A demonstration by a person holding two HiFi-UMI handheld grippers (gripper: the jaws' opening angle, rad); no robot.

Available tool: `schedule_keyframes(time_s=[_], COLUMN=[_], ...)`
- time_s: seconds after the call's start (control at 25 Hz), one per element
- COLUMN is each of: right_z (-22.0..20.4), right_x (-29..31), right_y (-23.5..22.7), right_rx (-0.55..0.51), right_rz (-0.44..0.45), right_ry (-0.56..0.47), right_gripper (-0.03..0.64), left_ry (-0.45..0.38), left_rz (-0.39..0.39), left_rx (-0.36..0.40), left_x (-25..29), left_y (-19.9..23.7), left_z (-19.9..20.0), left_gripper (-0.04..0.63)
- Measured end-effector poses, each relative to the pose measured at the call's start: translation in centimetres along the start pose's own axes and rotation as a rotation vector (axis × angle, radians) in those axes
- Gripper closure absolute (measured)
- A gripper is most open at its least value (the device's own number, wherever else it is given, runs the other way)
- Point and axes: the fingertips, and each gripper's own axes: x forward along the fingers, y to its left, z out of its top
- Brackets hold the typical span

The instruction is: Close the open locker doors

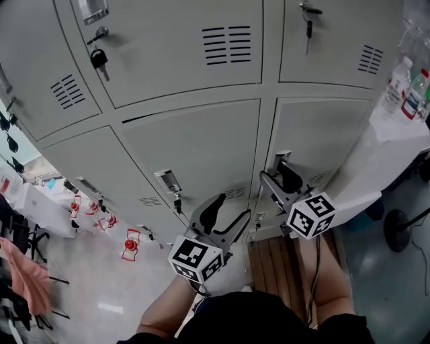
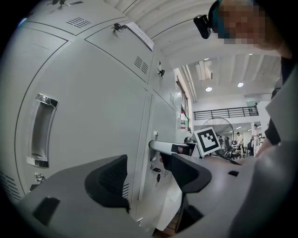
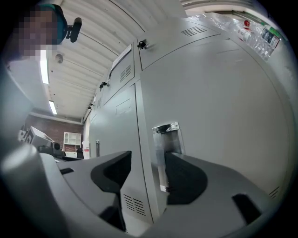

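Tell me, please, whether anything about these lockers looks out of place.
The middle locker door shows a dark gap along the left of its top edge, unlike its neighbours, so it seems slightly ajar.

Bright, even overhead light; fisheye edges dark, warped

Top door handle (image 1: 92, 10): cut off by upper edge.
Bottles (image 1: 396, 80): cropped at right — labels unreadable.
Distant people (image 2: 239, 138): too small.

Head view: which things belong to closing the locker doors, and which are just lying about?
Job: lower right locker door, door handle, right gripper, left gripper.
Lying about: bottles, red tags, pink cloth.
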Motion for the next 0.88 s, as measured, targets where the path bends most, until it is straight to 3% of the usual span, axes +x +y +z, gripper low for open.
schedule_keyframes(time_s=[0.88], right_z=[-0.5], right_x=[1.1], right_y=[-0.8], right_rx=[-0.001], right_rz=[0.081], right_ry=[0.018], right_gripper=[0.383], left_ry=[-0.005], left_rz=[0.056], left_rx=[-0.004], left_x=[1.5], left_y=[0.3], left_z=[0.2], left_gripper=[0.282])
